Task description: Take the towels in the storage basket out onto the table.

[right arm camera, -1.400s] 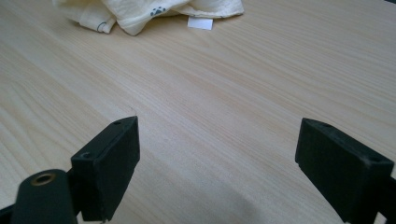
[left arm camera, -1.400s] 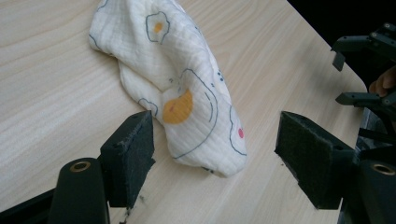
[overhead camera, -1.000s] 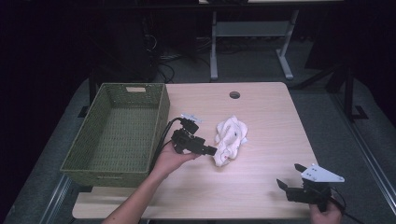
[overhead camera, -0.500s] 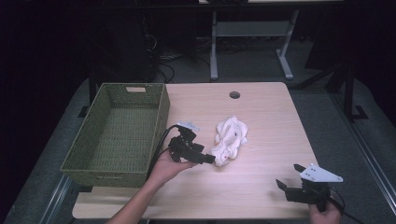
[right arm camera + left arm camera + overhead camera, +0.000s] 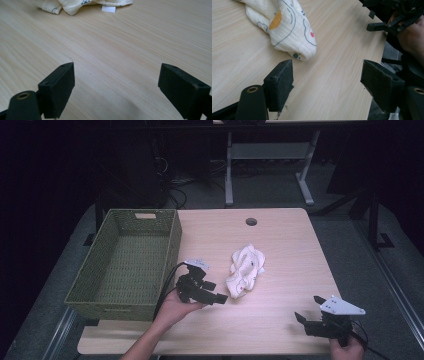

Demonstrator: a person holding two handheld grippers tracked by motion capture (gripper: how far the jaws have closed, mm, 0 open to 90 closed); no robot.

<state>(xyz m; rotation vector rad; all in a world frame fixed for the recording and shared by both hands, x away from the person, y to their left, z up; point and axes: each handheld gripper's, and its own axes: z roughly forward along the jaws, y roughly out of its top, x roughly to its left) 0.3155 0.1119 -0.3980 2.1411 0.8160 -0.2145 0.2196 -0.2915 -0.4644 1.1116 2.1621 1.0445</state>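
Left hand-held gripper (image 5: pixel 223 298) has slid along cloth's left side toward near table edge — my jaws wide apart, nothing between pads, tips just short of cloth's lower end. Cloth (image 5: pixel 244 269) lies crumpled mid-table (image 5: pixel 280 235), right of green basket (image 5: pixel 126 265). Right hand-held gripper (image 5: pixel 308 308) unmoved at near right corner — open, empty.

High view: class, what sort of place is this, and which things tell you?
Probably a lab or workshop recording bench: a light wooden table on a dark floor, loose black cables behind it, and a hand-held black two-jaw left gripper near a crumpled white printed cloth.
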